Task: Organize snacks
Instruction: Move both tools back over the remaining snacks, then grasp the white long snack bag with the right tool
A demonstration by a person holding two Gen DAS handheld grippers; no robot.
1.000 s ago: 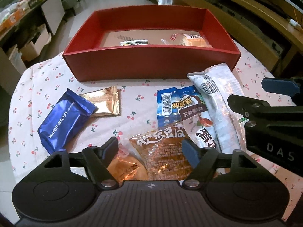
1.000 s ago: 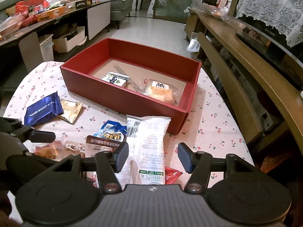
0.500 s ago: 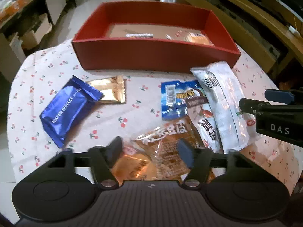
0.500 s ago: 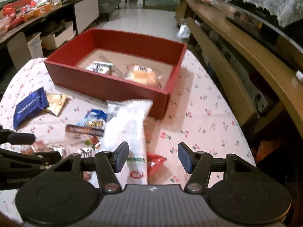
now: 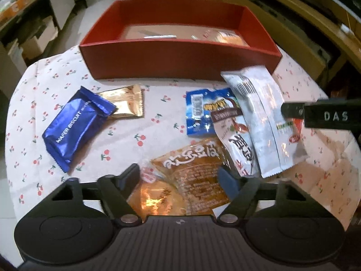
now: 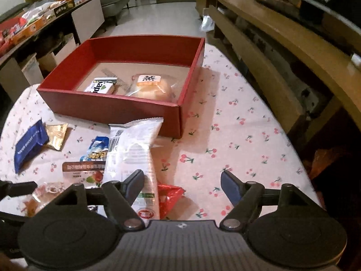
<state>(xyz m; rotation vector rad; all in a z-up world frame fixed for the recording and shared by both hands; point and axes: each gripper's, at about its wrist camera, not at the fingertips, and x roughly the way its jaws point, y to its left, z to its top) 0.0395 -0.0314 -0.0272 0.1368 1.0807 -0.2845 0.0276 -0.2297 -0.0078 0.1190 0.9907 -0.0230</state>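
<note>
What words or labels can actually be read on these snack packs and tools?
"WAFER BISCUIT": blue packet.
"DAS": right claw's black arm.
"Kapp", rest cut off: small white box in the red box.
"蒸": bun's label.
Chinese print on the orange pack and white pouch: too blurred.

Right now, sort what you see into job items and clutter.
Job:
red box
white packet
blue wafer biscuit pack
gold packet
orange snack bag
left hand-held gripper, open

Just lying about:
wooden bench
side counter clutter
</note>
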